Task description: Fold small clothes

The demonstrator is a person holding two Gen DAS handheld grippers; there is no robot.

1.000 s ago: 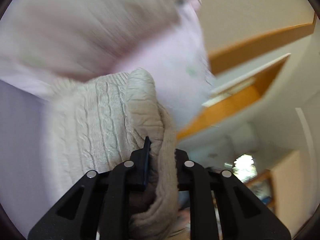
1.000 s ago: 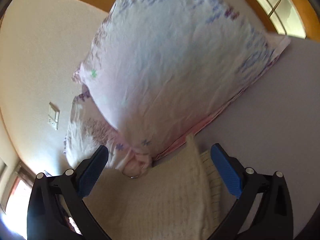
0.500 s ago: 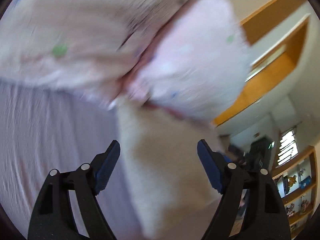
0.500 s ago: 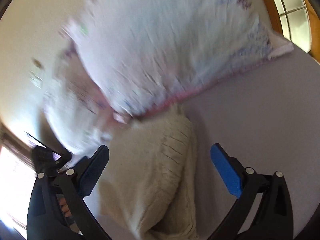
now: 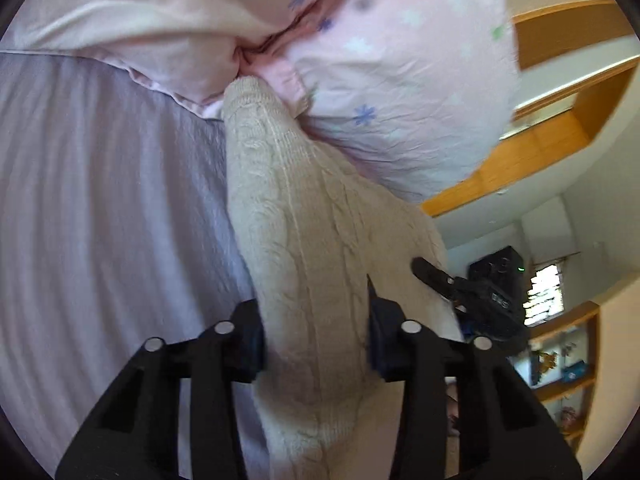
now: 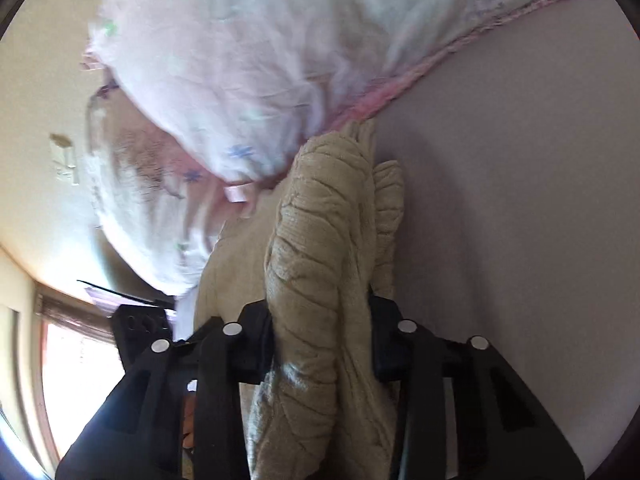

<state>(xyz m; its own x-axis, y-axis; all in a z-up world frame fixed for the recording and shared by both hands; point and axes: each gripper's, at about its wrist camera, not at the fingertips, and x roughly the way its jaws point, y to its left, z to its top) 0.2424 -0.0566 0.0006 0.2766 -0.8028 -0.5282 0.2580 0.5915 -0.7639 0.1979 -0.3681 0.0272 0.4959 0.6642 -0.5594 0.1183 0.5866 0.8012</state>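
Observation:
A cream cable-knit sweater (image 5: 304,248) lies folded on the lilac bed sheet (image 5: 100,200), its far end against a pink flowered pillow (image 5: 400,92). My left gripper (image 5: 316,340) is shut on one thick edge of the sweater. My right gripper (image 6: 322,344) is shut on a bunched thick fold of the same sweater (image 6: 316,240). The right gripper's black body also shows in the left wrist view (image 5: 480,296), close beside the sweater.
The pink pillow (image 6: 240,80) and a bunched pink quilt (image 5: 140,20) sit at the head of the bed. A cream wall with a light switch (image 6: 64,160), wooden trim (image 5: 560,140), a window (image 6: 76,364) and shelves (image 5: 560,364) lie beyond.
Both grippers were open around the sweater half a second ago and have closed on its thick folded edges. The left had let go of an earlier grip before that.

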